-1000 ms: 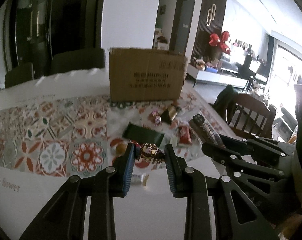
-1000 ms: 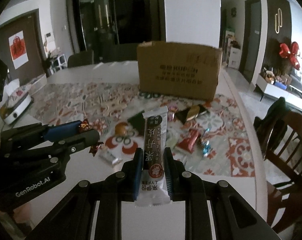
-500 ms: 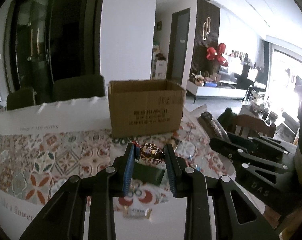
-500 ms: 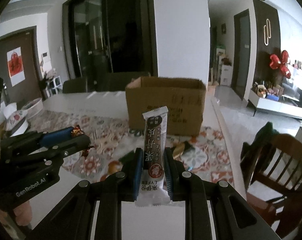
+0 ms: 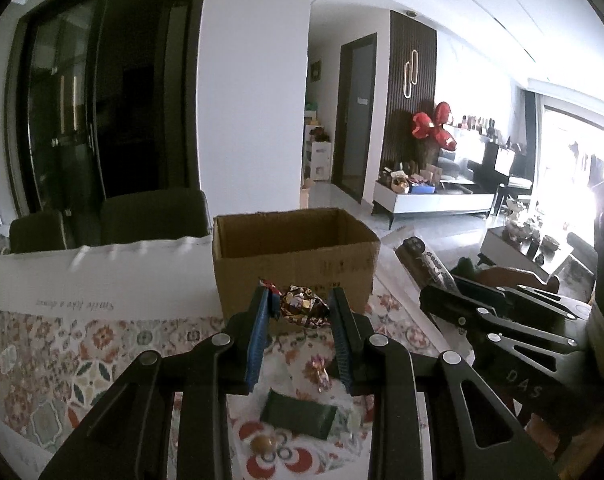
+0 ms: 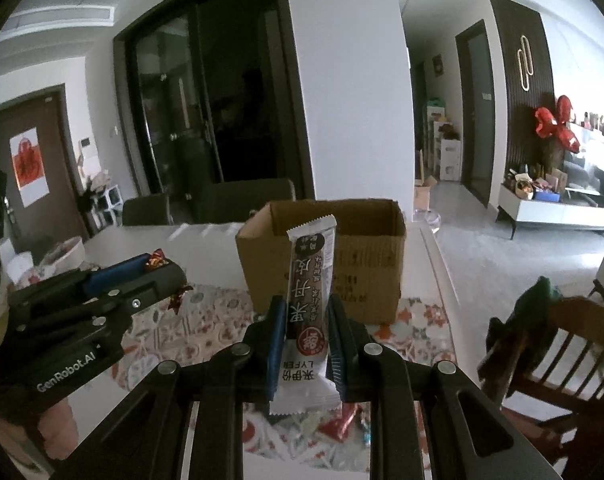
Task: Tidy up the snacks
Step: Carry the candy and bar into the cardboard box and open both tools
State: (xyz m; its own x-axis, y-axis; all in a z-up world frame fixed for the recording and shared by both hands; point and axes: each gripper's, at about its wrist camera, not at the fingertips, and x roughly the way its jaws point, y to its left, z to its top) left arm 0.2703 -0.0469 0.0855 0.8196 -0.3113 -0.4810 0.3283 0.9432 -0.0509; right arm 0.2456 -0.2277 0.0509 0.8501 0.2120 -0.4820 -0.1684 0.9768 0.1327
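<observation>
My left gripper [image 5: 302,308] is shut on a gold and red foil candy [image 5: 304,310] and holds it in the air just in front of the open cardboard box [image 5: 294,256]. My right gripper [image 6: 304,316] is shut on a long brown and white snack bar [image 6: 310,300], held upright in front of the same box [image 6: 322,256]. In the right wrist view the left gripper [image 6: 158,270] sits to the left with the candy [image 6: 155,259] at its tip. In the left wrist view the right gripper [image 5: 434,284] shows at right with the bar [image 5: 426,260].
On the patterned tablecloth [image 5: 62,344] below lie a dark green packet [image 5: 298,414], a small foil candy [image 5: 318,372] and a round gold candy [image 5: 263,445]. Red wrapped snacks [image 6: 340,426] lie under the right gripper. A wooden chair [image 6: 562,360] stands right of the table.
Both grippers have risen from the table with their snacks and moved toward the box, whose open top now shows.
</observation>
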